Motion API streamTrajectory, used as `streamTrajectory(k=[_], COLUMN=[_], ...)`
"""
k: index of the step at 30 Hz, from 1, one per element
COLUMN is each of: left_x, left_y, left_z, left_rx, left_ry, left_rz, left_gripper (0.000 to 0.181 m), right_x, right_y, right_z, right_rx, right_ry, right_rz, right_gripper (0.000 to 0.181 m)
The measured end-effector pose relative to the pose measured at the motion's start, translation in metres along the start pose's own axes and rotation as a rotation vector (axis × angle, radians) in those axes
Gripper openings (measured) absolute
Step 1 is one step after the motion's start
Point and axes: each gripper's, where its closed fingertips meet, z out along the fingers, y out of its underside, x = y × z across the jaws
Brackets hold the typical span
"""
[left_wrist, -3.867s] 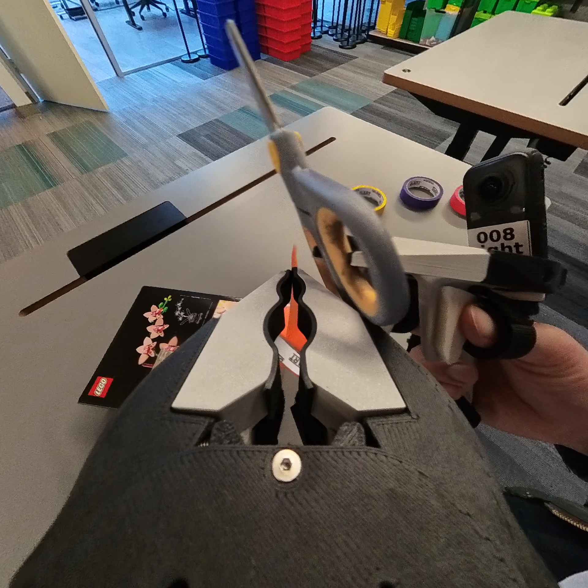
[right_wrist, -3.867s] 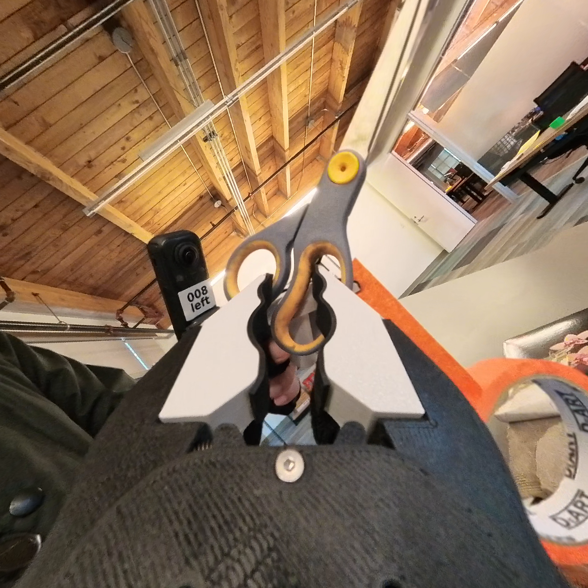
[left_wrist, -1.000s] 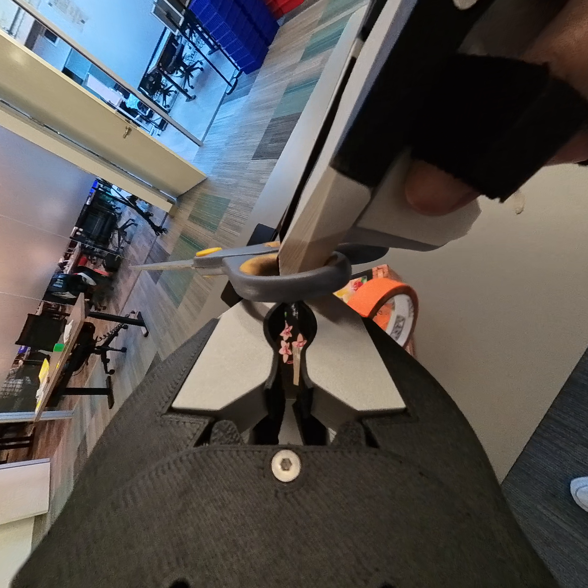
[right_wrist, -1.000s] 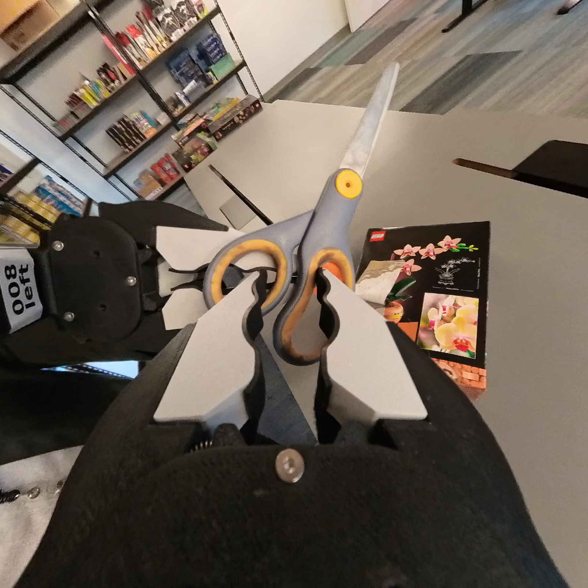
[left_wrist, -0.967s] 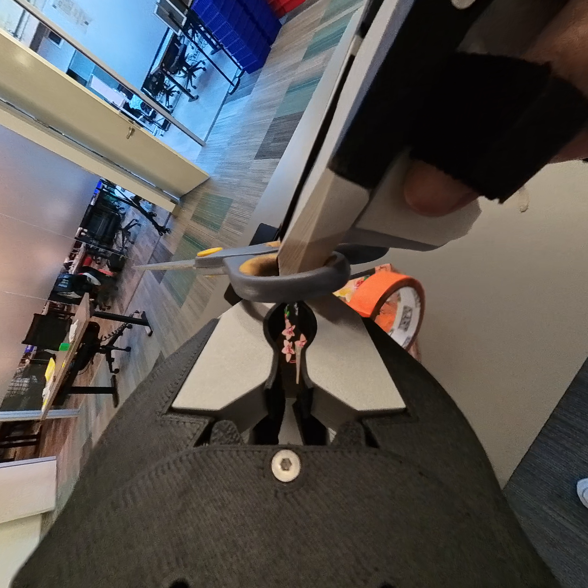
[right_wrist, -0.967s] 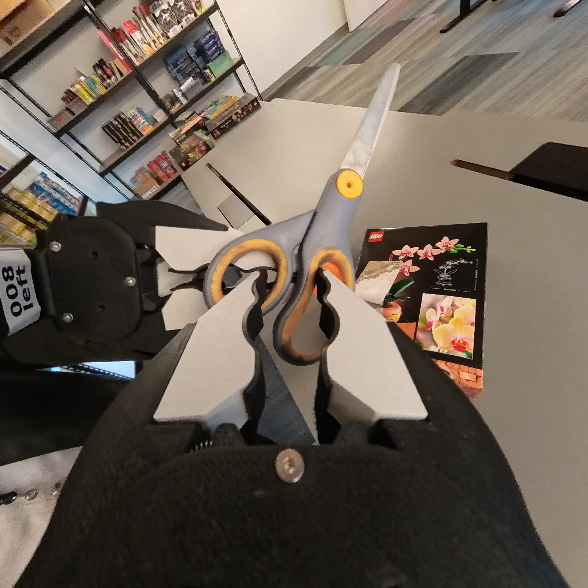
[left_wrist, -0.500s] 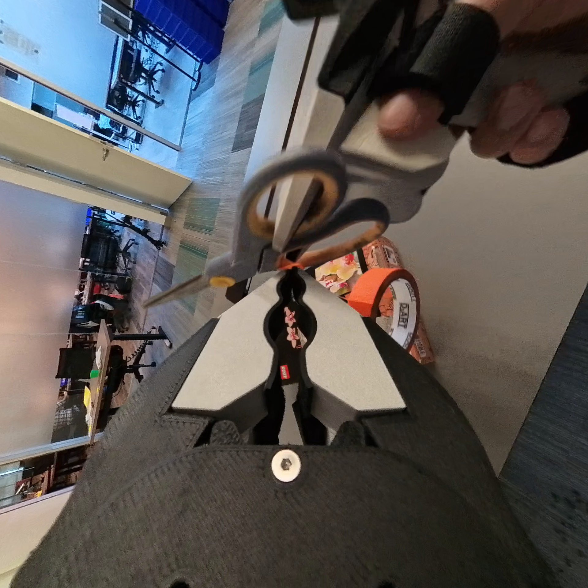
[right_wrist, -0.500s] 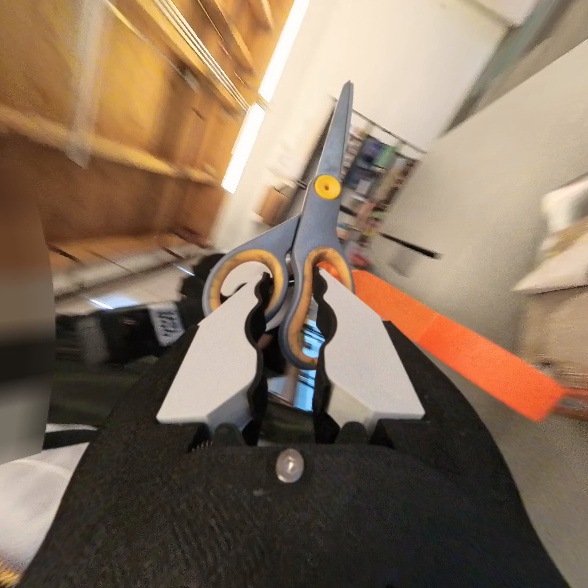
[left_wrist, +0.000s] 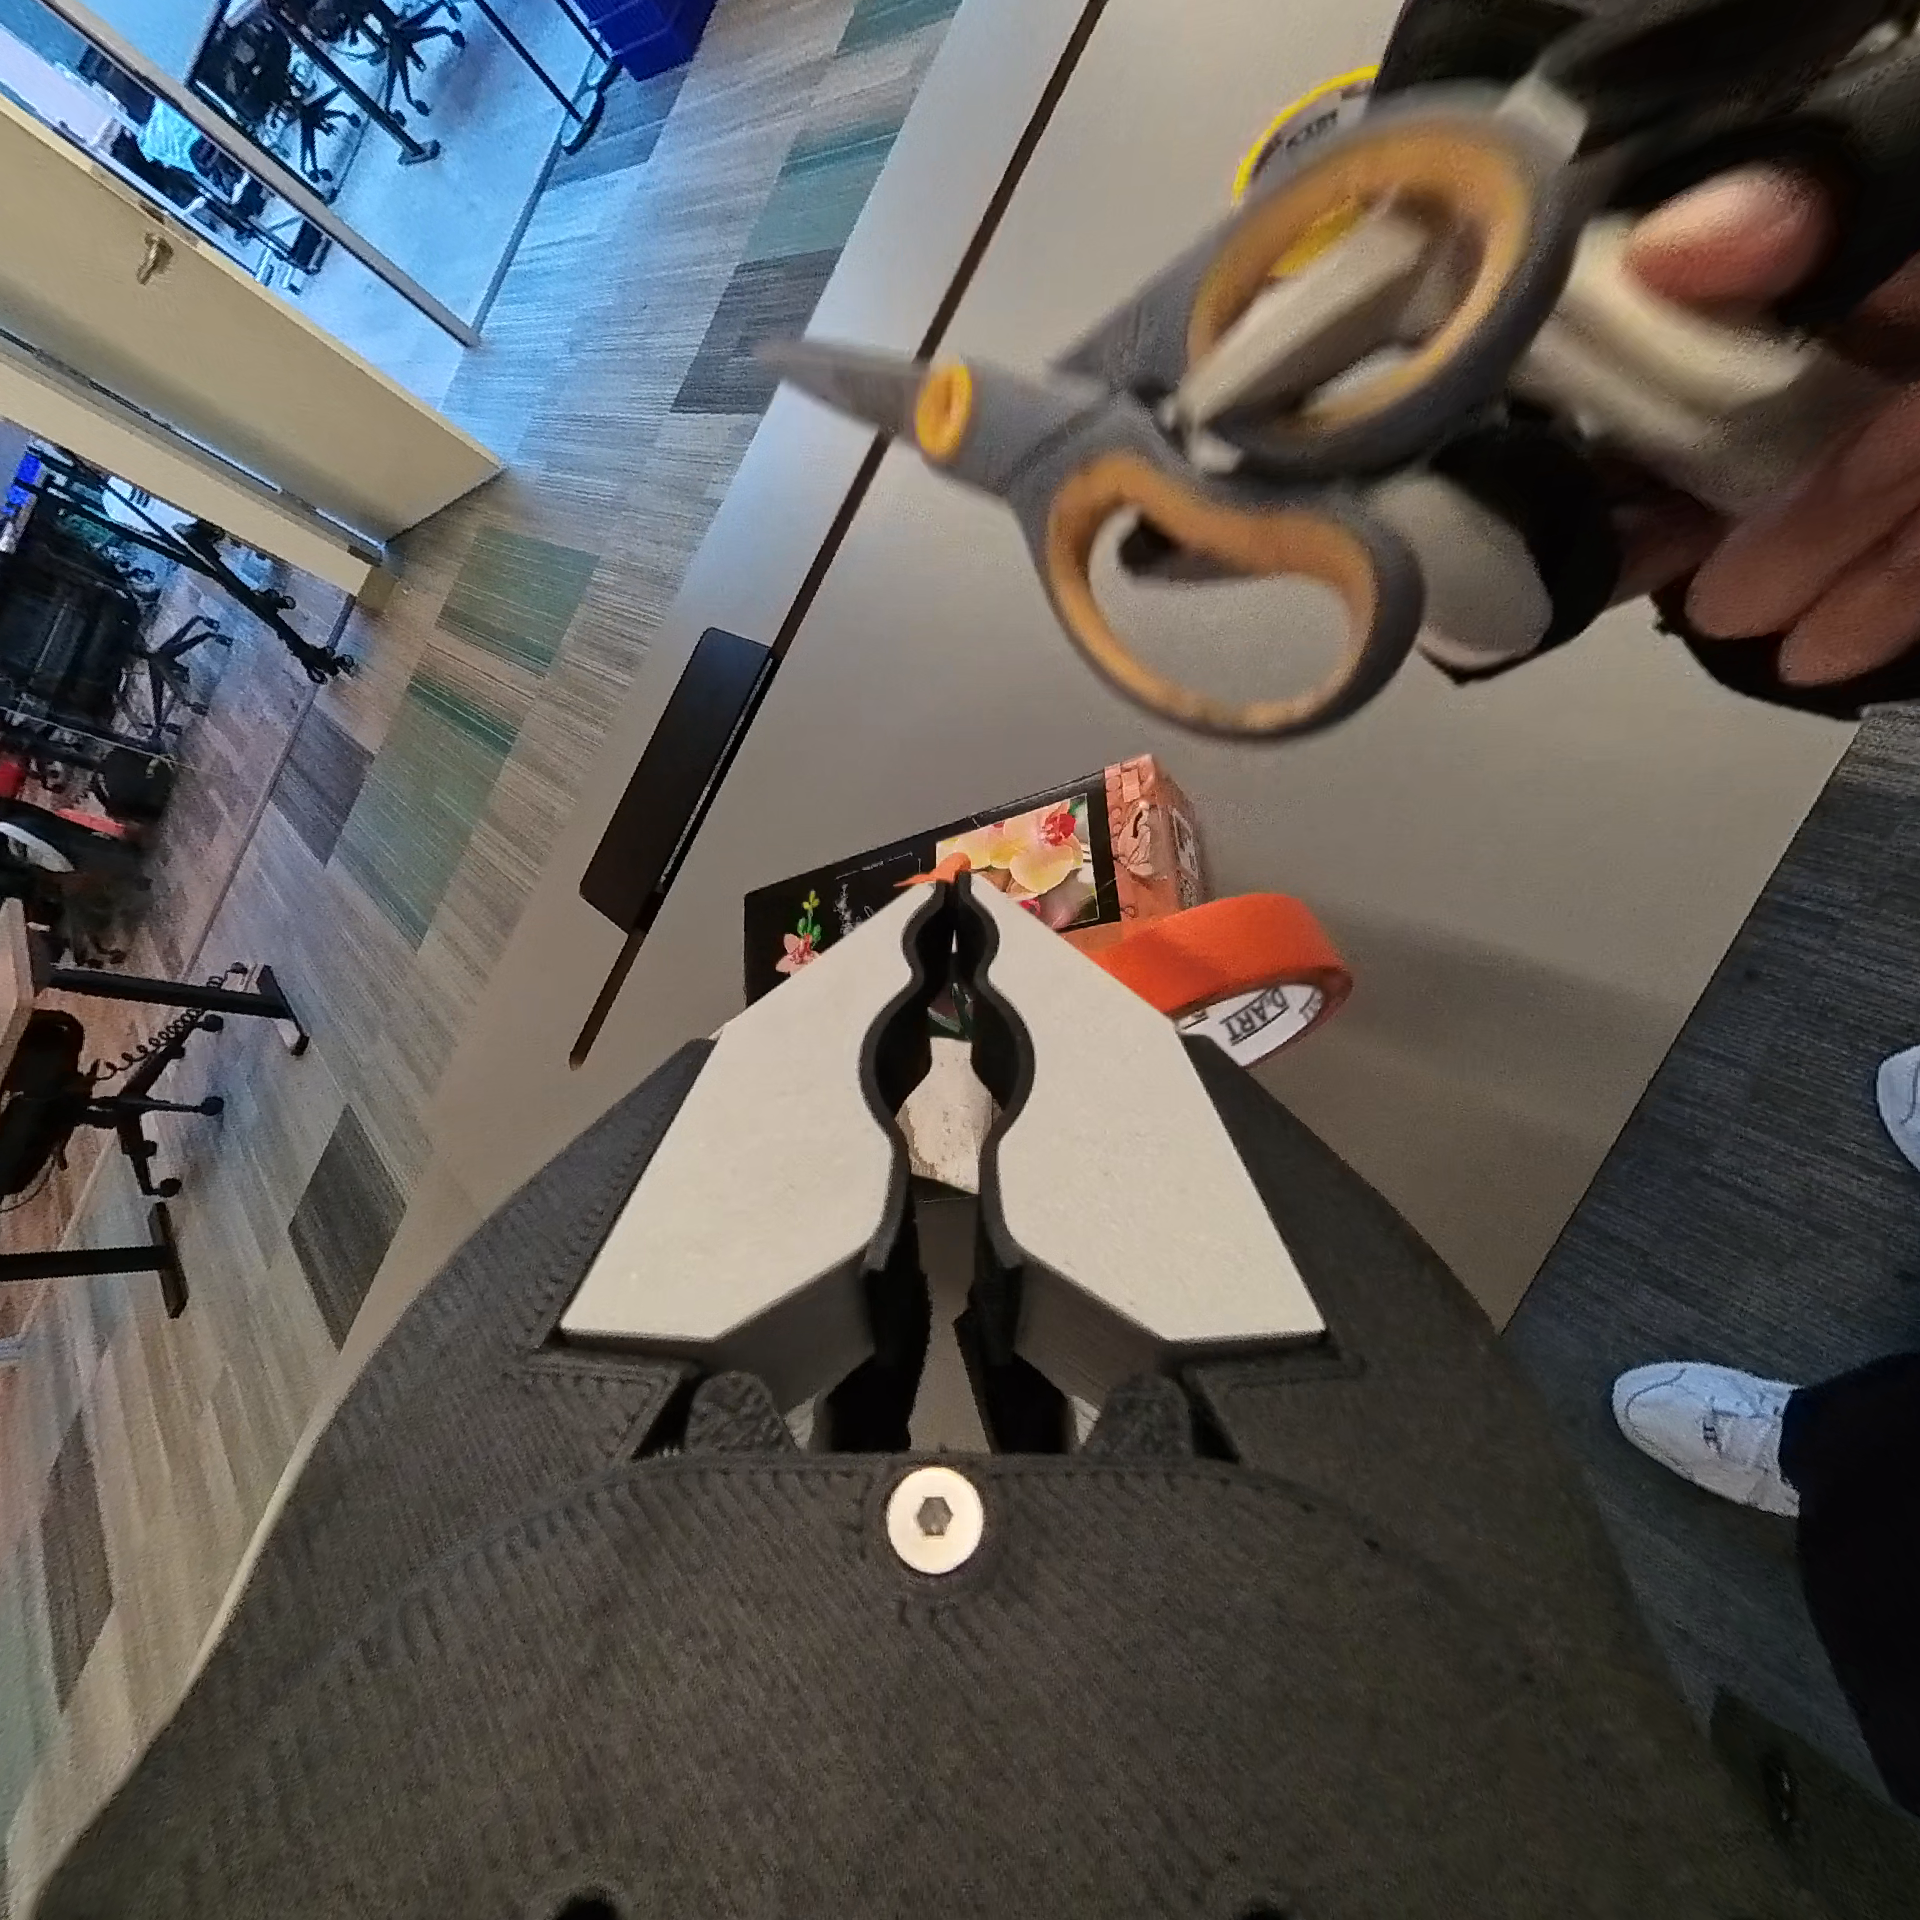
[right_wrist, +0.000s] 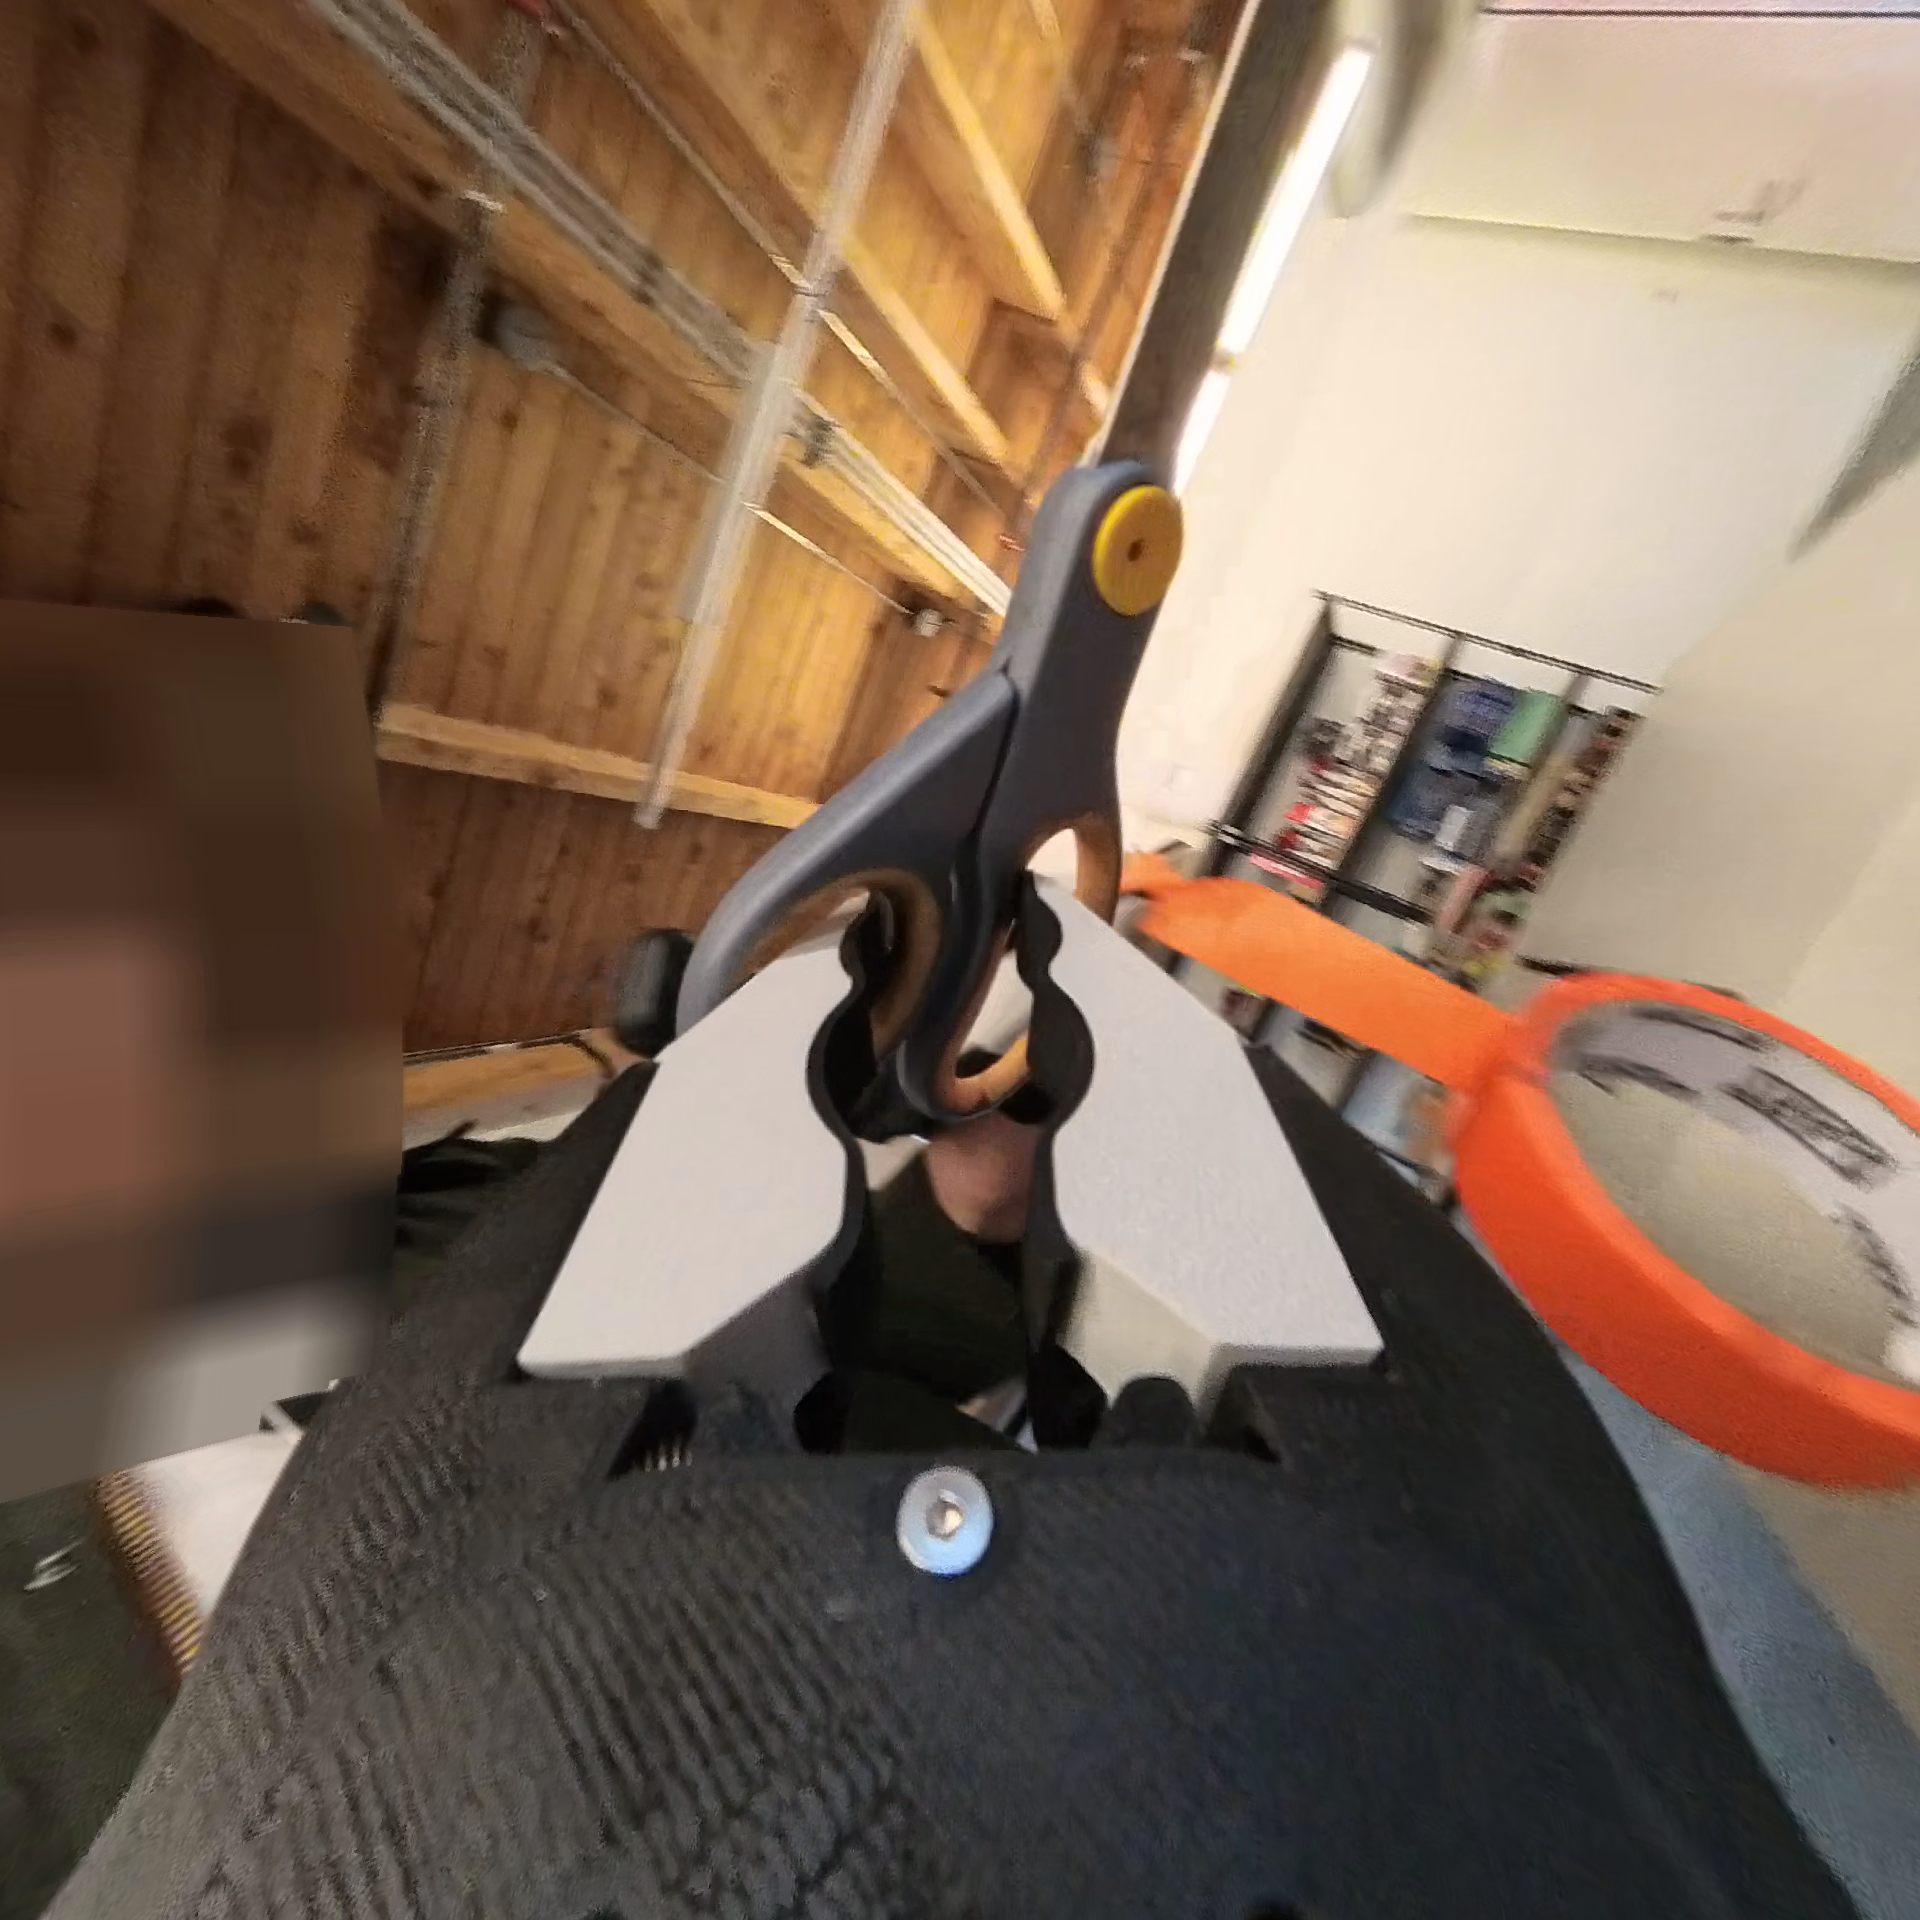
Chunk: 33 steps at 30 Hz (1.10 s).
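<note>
Scissors (right_wrist: 997, 831) pinched by handle loop in right tongs (right_wrist: 940, 935), blades raised. Left tongs (left_wrist: 954, 914) pressed together on orange tape strip (right_wrist: 1309, 956) running from orange tape roll (left_wrist: 1226, 977). Roll beside flower-printed box (left_wrist: 997, 862) on counter (left_wrist: 1455, 831).

Taking the box (left_wrist: 1081, 852) on the bench (left_wrist: 1455, 831) as the landmark, the tape roll (left_wrist: 1236, 982) lies touching its near right corner, and a strip of tape (right_wrist: 1320, 961) runs from the roll up to the tips of the left claw (left_wrist: 956, 894), which hangs just before and above the box. The right claw (right_wrist: 1023, 914) is raised well above the box to its right, with one handle loop of the scissors (left_wrist: 1226, 520) between its fingers and the blades reaching left. Behind the box, a slot (left_wrist: 831, 540) crosses the bench, and another tape roll (left_wrist: 1299, 130) lies beyond it.
</note>
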Motion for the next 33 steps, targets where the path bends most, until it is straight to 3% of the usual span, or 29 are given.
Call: streamTrajectory(k=[3,8,13,16,19,22,29,33], left_x=[-0.002,-0.001,-0.003,-0.002,-0.006,-0.008,-0.019,-0.038], left_y=[-0.005,-0.008,-0.008,-0.004,-0.005,-0.003,0.0,0.006], left_z=[-0.005,-0.004,-0.009,-0.007,-0.009,-0.006,0.003,0.011], left_rx=[0.015,0.017,0.023,0.014,0.021,0.033,0.097,0.119], left_ry=[-0.002,-0.001,-0.008,-0.001,-0.014,0.016,0.234,0.259], left_rz=[-0.011,-0.007,-0.017,-0.029,-0.019,-0.08,-0.379,-0.522], left_gripper=[0.0,0.0,0.0,0.0,0.0,0.0,0.0,0.0], right_x=[-0.04,-0.027,-0.042,-0.022,-0.021,0.007,0.043,0.059], right_y=[-0.004,-0.002,0.002,-0.013,-0.001,0.004,0.076,0.115], right_z=[0.006,0.018,0.023,0.019,0.016,-0.002,-0.035,-0.034], right_rx=[0.007,-0.065,-0.098,-0.063,-0.147,-0.241,-0.626,-0.695], right_ry=[-0.09,-0.04,0.027,0.086,0.187,0.366,0.579,0.512], right_rz=[-0.1,-0.092,-0.339,-0.264,-0.44,-0.448,-0.435,-0.353], right_gripper=[0.024,0.029,0.026,0.028,0.026,0.026,0.026,0.026])
